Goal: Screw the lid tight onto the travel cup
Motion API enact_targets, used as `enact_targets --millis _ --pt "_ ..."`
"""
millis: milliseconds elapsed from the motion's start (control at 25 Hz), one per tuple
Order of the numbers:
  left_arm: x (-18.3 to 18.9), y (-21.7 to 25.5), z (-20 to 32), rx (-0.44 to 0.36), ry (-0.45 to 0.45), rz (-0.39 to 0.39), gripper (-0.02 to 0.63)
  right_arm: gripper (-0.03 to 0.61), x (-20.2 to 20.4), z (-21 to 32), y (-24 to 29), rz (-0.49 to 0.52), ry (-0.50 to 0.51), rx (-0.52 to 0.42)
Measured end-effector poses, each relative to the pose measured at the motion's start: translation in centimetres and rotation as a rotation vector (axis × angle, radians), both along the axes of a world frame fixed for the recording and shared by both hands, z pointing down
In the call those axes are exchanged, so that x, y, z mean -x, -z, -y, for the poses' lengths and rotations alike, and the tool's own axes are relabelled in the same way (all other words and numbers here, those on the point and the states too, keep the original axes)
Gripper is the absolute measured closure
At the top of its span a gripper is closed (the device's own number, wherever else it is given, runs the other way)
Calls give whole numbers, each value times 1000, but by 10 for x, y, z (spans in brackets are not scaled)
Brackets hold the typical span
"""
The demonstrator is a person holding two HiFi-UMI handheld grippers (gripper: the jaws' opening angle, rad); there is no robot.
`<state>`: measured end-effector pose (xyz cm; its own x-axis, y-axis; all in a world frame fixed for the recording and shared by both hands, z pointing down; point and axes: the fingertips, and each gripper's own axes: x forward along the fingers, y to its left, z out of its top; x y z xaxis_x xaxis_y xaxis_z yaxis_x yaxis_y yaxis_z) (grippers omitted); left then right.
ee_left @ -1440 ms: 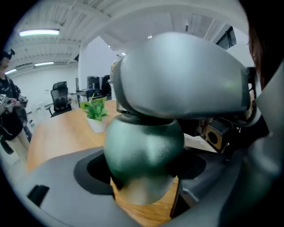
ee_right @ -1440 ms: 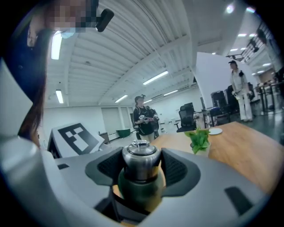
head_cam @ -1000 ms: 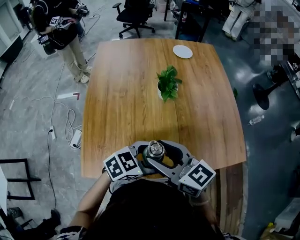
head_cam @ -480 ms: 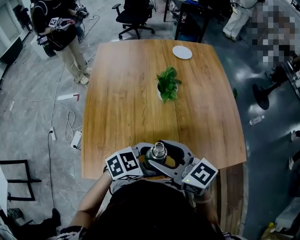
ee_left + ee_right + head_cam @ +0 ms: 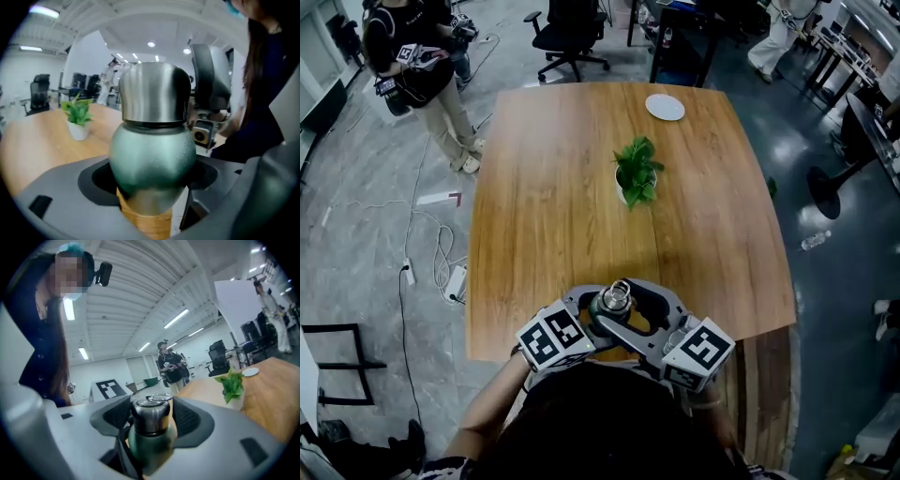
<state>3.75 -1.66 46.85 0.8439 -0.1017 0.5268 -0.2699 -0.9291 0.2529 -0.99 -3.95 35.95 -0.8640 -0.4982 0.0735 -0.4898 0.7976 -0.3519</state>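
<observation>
Left tool is clamped on the travel cup, its grey jaws wrapped round the fat green belly with the dark pads right against it. Right tool is gripping the lid, one ribbed black pad pressed on each side of the steel cap. So both tools are closed on the same cup, one low and one high, and the lid is sitting on the cup's neck.

The cup stands upright at the near edge of the counter, right in front of the person holding the tools. From the head view you mostly just see the lid top poking out between the two marker cubes, since the cup body is buried under the jaws. There's a wood-coloured bit under the cup in the left gripper view, and I honestly can't tell if it's a base or just the counter showing through.

The body is matte green and bulbous, and the lid is a brushed-metal cylinder with a ring on top. The counter is warm wood grain with rounded corners.

Further out are a small leafy plant in a white pot mid-counter and a white plate at the far end.
</observation>
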Motion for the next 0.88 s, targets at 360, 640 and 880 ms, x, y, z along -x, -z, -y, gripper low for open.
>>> enact_targets --millis 360,640,880 --pt "9 -11 34 -117 280 144 233 307 -7 18 -9 -41 -197 -16" --pt "-3 11 -11 38 -102 -76 233 305 -2 -2 9 23 32 -28" --pt "0 0 -7 2 -67 6 233 307 5 1 7 -43 -37 -74"
